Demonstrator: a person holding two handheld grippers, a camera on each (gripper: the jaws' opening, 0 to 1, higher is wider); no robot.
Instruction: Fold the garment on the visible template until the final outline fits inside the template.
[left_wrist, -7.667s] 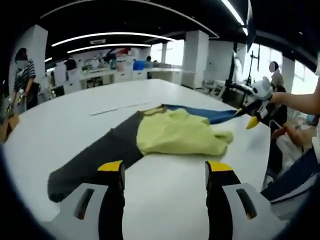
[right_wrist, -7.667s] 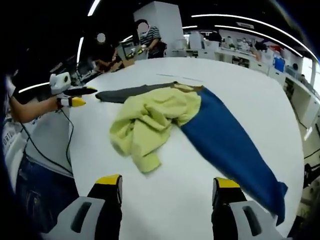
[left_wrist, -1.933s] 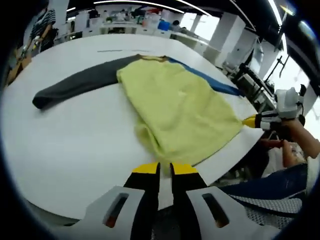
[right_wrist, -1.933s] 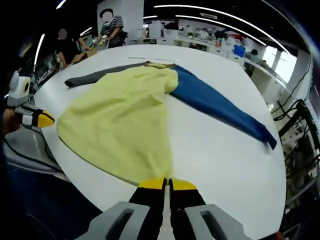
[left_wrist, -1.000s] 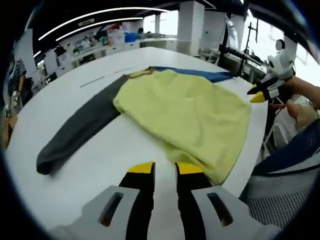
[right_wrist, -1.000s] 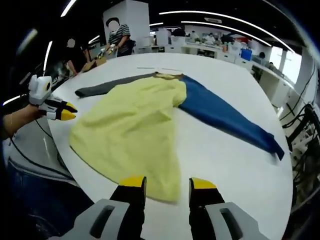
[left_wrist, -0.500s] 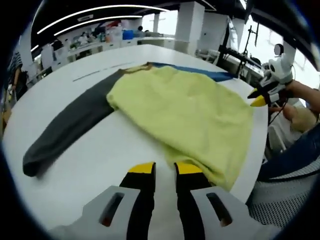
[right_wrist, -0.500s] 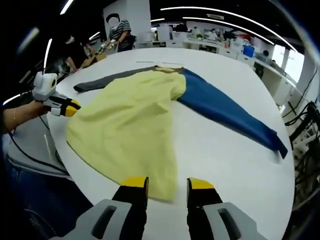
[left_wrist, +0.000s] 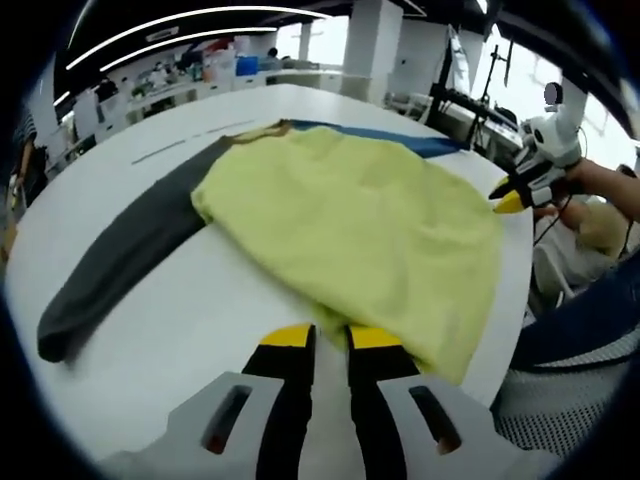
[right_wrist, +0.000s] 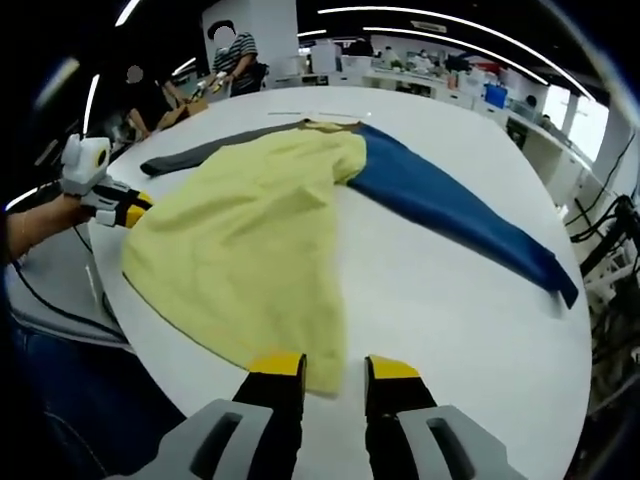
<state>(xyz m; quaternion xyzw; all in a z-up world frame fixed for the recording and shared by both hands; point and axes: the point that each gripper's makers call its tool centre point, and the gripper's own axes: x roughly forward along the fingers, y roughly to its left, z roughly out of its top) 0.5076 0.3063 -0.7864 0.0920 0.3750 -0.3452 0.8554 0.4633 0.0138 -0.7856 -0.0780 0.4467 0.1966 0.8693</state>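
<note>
Shirt (left_wrist: 350, 215): yellow body spread flat on table (right_wrist: 470, 300), sleeves out, ready for folding | my left gripper (left_wrist: 330, 338), right gripper (right_wrist: 335, 367): each slightly parted over hem corners, holding nothing

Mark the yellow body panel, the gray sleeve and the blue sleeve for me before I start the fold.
yellow body panel (left_wrist: 350, 215): left gripper view, middle of the spread cloth.
gray sleeve (left_wrist: 125, 255): left gripper view, midway along its length.
blue sleeve (right_wrist: 450, 215): right gripper view, midway along its length.
</note>
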